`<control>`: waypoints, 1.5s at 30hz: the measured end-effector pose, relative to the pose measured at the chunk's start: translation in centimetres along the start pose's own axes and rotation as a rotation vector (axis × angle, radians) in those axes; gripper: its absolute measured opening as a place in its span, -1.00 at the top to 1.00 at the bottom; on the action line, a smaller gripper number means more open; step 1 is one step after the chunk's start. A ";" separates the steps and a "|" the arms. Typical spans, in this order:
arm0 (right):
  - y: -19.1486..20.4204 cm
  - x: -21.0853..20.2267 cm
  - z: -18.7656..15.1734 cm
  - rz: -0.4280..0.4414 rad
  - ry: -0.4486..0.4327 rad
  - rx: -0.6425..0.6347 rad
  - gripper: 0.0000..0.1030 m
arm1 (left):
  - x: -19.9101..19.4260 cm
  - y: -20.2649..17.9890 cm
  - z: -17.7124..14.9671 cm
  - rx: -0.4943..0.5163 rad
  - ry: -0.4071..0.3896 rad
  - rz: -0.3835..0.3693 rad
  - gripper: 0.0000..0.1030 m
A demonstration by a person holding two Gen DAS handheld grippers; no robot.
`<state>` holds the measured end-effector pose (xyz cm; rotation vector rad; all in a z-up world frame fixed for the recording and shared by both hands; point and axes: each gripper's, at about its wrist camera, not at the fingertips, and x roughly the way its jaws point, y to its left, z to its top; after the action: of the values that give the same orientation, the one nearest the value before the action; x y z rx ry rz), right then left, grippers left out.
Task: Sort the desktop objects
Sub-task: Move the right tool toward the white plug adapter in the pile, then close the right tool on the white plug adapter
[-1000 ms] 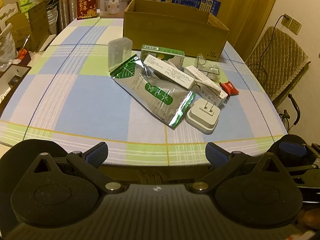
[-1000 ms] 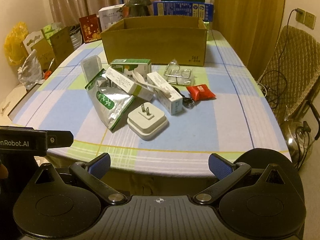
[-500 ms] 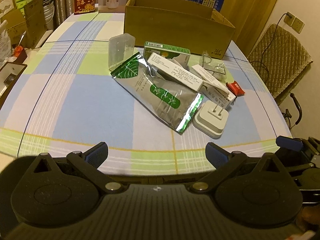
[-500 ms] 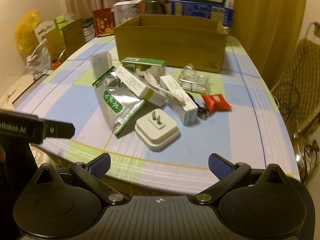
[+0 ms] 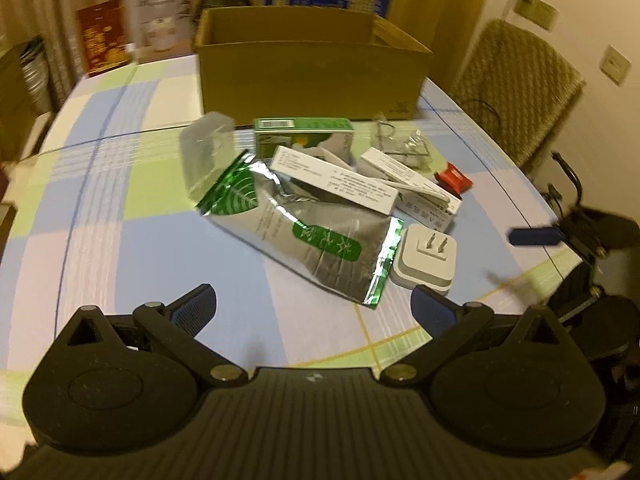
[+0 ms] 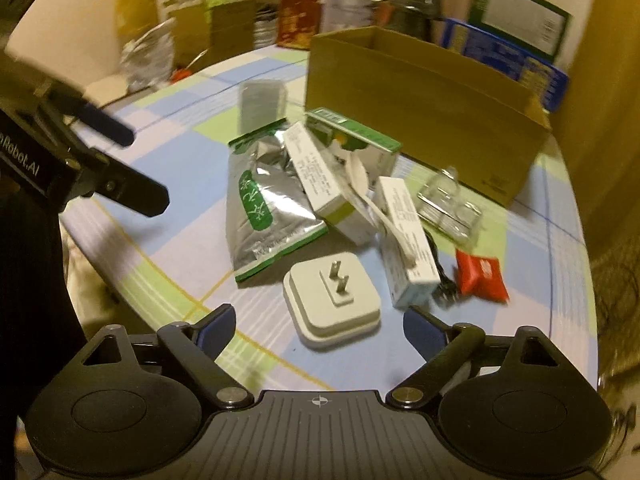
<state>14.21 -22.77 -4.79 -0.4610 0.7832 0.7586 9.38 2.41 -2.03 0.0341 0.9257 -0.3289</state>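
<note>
A pile lies mid-table: a silver foil pouch [image 5: 312, 232] [image 6: 264, 200], a white plug adapter [image 5: 426, 254] [image 6: 334, 300], white boxes [image 5: 336, 184] [image 6: 404, 236], a green box [image 5: 304, 136] [image 6: 356, 140], a red packet [image 5: 454, 178] [image 6: 480, 276], a clear case [image 5: 206, 154] and a clear holder [image 6: 448, 206]. An open cardboard box [image 5: 312, 68] [image 6: 424, 108] stands behind. My left gripper [image 5: 314, 308] is open and empty, just before the pouch. My right gripper [image 6: 320, 326] is open and empty, its fingers either side of the adapter's near edge.
The table [image 5: 120, 208] has a checked cloth. Cartons and boxes [image 5: 160, 12] stand along its far edge. A padded chair [image 5: 516, 92] is at the right. Bags and boxes [image 6: 188, 28] crowd the far left. The left gripper's body [image 6: 80, 160] shows at the right view's left.
Both grippers have moved forward over the table toward the pile. The right one has closed in on the adapter. Both stay open.
</note>
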 end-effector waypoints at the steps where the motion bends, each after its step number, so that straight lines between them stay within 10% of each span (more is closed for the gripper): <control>1: -0.2 0.4 0.1 0.010 0.006 -0.014 -0.69 | 0.3 0.0 0.2 0.015 0.005 -0.004 -0.98; 14: -1.6 4.7 0.5 0.058 0.080 -0.151 -0.52 | 4.1 0.5 2.4 0.199 0.052 -0.058 -0.97; 45: -4.1 8.9 2.1 0.157 0.171 -0.038 -0.24 | 6.5 4.1 3.6 0.214 0.029 -0.065 -0.97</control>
<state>22.45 -20.26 -9.91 -0.5076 0.9745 0.8894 16.98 4.00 -5.46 0.2064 0.9180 -0.4881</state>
